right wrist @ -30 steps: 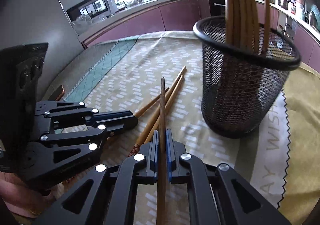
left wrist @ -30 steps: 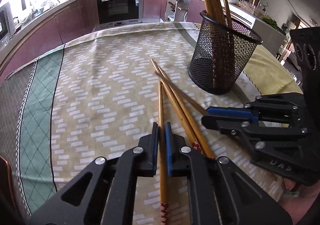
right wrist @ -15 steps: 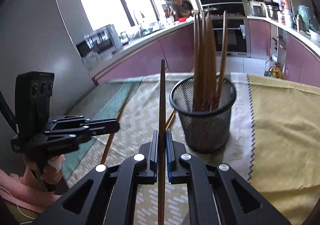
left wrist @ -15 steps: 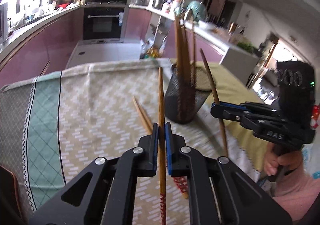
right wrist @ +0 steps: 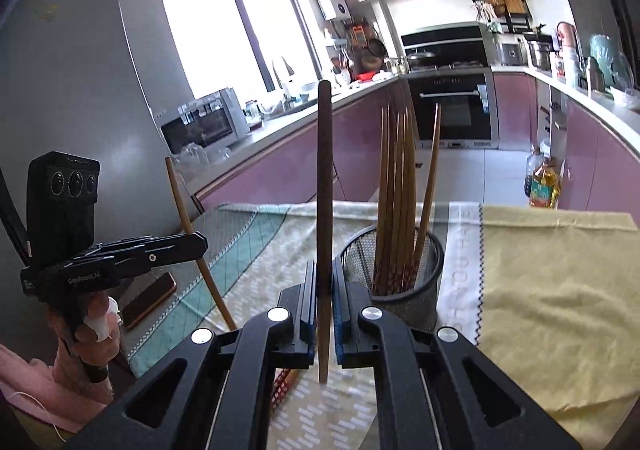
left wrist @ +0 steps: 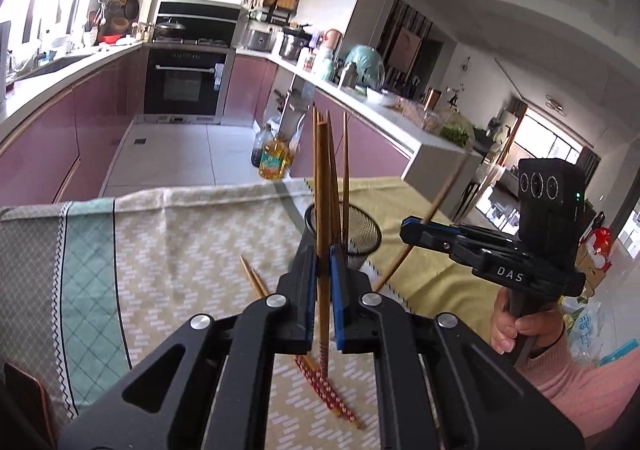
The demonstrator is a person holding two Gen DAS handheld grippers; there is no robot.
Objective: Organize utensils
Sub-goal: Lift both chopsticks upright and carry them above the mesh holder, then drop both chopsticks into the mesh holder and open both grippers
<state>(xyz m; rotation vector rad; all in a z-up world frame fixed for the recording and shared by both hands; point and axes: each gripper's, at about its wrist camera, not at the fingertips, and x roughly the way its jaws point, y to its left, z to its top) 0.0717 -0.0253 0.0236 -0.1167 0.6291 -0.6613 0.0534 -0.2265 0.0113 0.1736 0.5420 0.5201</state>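
Purple-fronted kitchen cabinets and a black oven stand behind a desk (left wrist: pixel 192 234) spread with a patterned green-and-beige cloth (left wrist: pixel 88 262) and a yellow cloth (right wrist: pixel 560 290). On it stands a black mesh cup (right wrist: pixel 424 250) holding a bunch of wooden chopsticks (right wrist: pixel 396 178), upright with their thin tips up and red-patterned ends at the bottom.

The left tool (left wrist: pixel 323 262) is clenched on one chopstick (left wrist: pixel 321 178): light wood, with a red-and-white patterned end hanging below the jaws. Its long axis runs nearly upright, and in the left wrist view it lines up in front of the cup. The right tool (right wrist: pixel 323 278) is likewise clamped on a chopstick (right wrist: pixel 324 170), which looks dark against the window, also nearly upright with its end well above the jaws. Both held sticks are lifted clear of the desk, near the cup.

Two more chopsticks (left wrist: pixel 256 282) lie flat on the patterned cloth, slanting, their red-patterned ends toward the camera. A phone (right wrist: pixel 148 298) lies by the desk's left edge.
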